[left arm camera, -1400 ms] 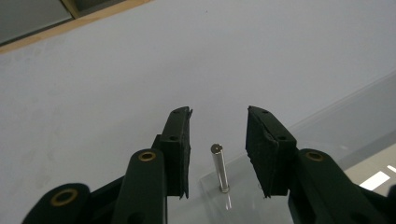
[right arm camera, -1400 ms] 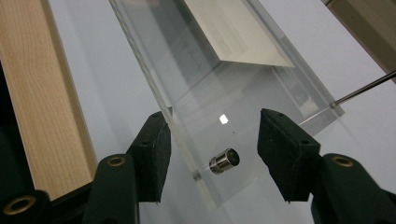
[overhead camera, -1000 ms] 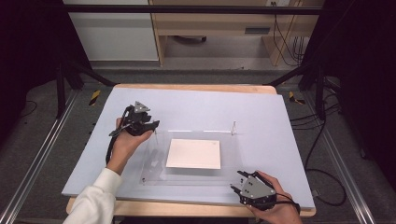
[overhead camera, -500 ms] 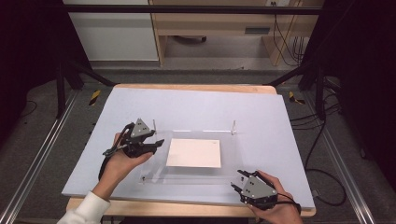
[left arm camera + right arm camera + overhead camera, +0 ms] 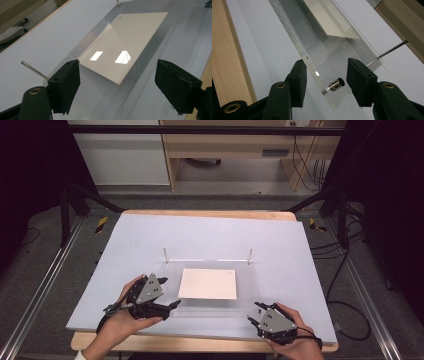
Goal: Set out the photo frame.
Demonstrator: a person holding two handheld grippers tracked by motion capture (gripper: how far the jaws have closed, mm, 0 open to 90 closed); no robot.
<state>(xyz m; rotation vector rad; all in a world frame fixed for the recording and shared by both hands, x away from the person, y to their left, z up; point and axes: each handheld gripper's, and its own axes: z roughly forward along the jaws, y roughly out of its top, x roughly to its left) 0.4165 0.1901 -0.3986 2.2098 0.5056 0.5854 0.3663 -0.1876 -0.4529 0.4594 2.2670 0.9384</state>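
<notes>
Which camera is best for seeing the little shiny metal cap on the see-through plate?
The right gripper view. There the metal cap sits close up on the clear plate, between the open jaws of the right gripper. The high view shows the plate faintly, the cap too small to tell.

**Materials and finishes at the work surface**

The surface [image 5: 210,235] is a matt, pale blue-grey sheet, smooth, laid on light wood whose grain shows along the near edge [image 5: 229,50]. The clear panel [image 5: 322,62] looks like glossy acrylic, with polished edges and bright reflections. Beneath it lies a cream paper sheet [image 5: 208,283], smooth and faintly shiny through the plastic. The thin pins [image 5: 165,254] and the small cylindrical fitting [image 5: 336,84] are bright metal. The left hand-held gripper [image 5: 117,85] carries matt black, slightly rough pads [image 5: 65,85]; its top plate [image 5: 151,289] is dull grey.
</notes>
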